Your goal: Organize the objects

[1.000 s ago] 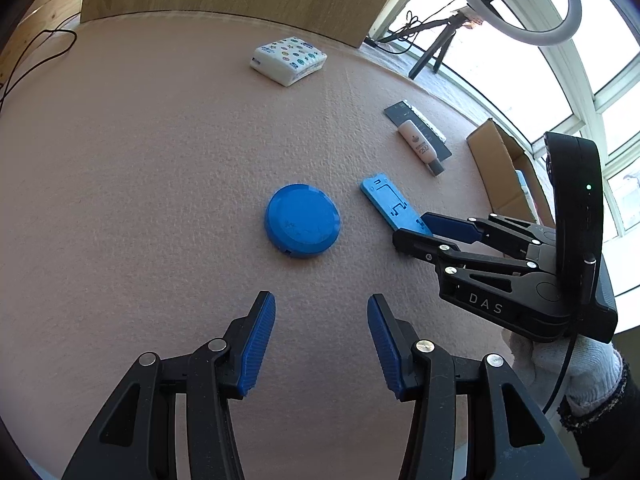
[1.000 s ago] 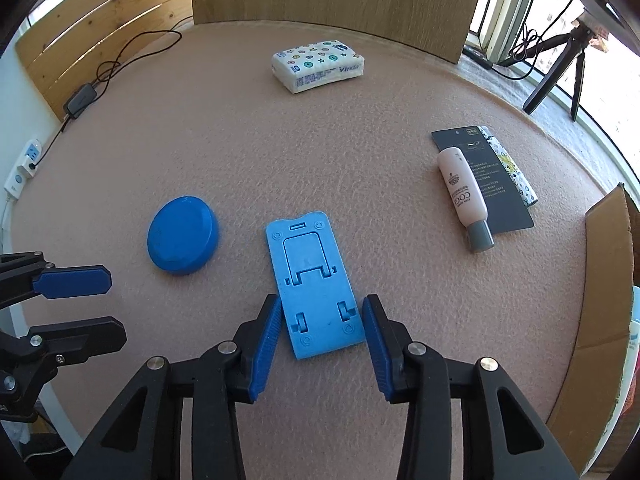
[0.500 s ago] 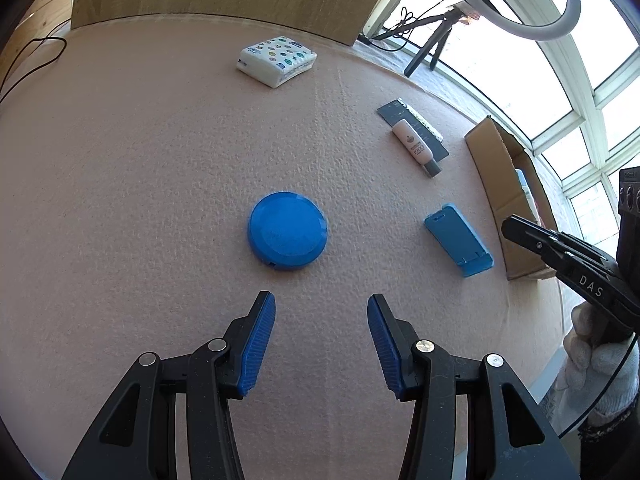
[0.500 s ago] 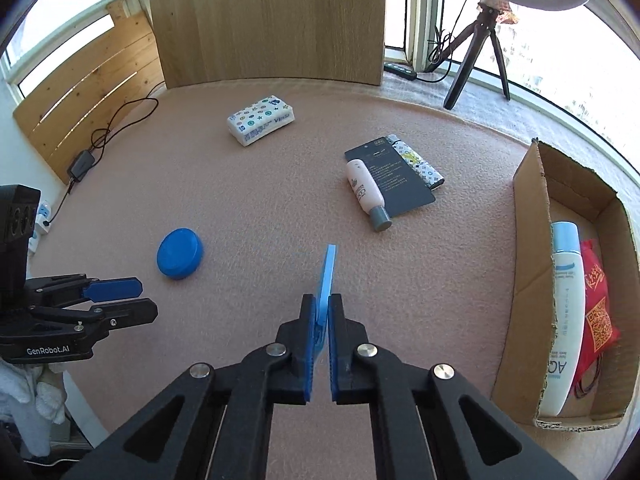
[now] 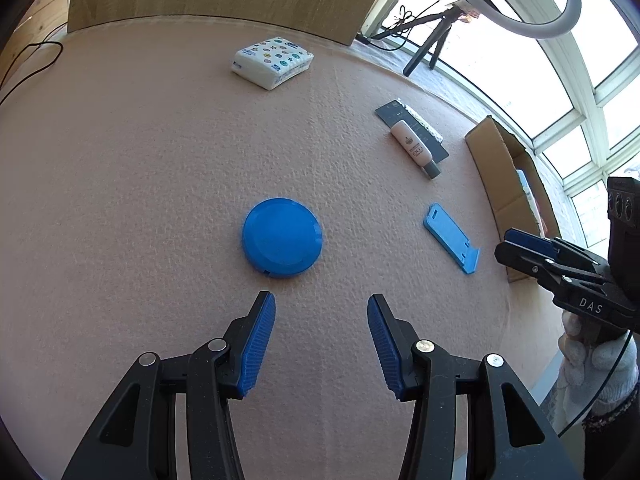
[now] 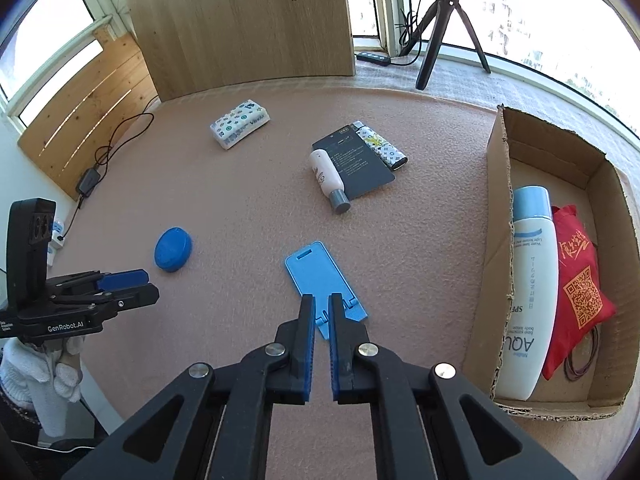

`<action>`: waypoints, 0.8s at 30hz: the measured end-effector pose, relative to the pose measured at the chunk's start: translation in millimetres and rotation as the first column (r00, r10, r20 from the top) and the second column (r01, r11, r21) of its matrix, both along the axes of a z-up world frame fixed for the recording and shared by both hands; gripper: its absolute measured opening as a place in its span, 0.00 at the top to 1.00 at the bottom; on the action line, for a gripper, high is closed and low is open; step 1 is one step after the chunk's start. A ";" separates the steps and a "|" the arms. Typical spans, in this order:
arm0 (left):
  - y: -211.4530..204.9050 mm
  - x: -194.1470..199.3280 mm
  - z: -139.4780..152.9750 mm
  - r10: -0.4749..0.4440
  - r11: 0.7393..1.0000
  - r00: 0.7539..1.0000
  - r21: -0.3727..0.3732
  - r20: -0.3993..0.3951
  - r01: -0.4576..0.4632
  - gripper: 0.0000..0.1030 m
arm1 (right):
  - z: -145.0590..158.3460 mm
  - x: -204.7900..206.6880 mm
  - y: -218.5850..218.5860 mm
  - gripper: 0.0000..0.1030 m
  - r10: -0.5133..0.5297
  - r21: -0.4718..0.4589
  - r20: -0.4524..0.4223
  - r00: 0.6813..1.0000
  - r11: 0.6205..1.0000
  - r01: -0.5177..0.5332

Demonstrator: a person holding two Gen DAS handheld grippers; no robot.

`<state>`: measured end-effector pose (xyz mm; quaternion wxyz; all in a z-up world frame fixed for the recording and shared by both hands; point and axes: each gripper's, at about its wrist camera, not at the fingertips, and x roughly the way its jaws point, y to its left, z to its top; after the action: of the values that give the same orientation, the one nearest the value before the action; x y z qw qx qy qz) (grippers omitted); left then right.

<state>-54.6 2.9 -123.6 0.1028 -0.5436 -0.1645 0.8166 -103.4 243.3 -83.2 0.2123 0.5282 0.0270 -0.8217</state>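
Phone stand is seen lying flat on the counter, released; right gripper fingers have just been parting, narrowly open above it; left gripper fingers are held open, empty, blue disc at 12 o'clock.

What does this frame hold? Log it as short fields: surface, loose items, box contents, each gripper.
surface: pink felt mat
loose items: blue round case; blue phone stand; tissue pack; small white bottle on dark card
box contents: cardboard box holds white lotion bottle, red pouch
left gripper: open, empty
right gripper: jaws just opened slightly, above the stand, not gripping
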 end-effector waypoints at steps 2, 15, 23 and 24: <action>-1.3 1.4 0.5 0.002 1.000 1.000 -0.001 -0.001 -0.002 0.50 | -7.3 -1.3 -8.3 0.46 0.027 0.026 0.000 1.000 0.999 -0.027; -14.5 10.1 4.6 0.046 0.999 0.999 -0.006 -0.016 -0.046 0.50 | -48.4 -25.8 -45.7 0.44 0.212 0.229 0.069 0.975 0.948 -0.222; -18.7 10.6 5.0 0.060 0.998 0.998 -0.004 -0.020 -0.060 0.50 | -51.8 -23.7 -52.2 0.61 0.226 0.242 0.097 0.969 0.939 -0.243; -18.0 10.3 5.1 0.059 0.998 0.998 -0.002 -0.020 -0.059 0.50 | -51.0 -22.6 -52.8 0.64 0.226 0.241 0.099 0.969 0.939 -0.244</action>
<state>-44.3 -15.2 -118.5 0.0796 -0.5306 -0.1783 0.8248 -126.0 190.5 -134.2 0.2410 0.5724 0.1865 -0.7613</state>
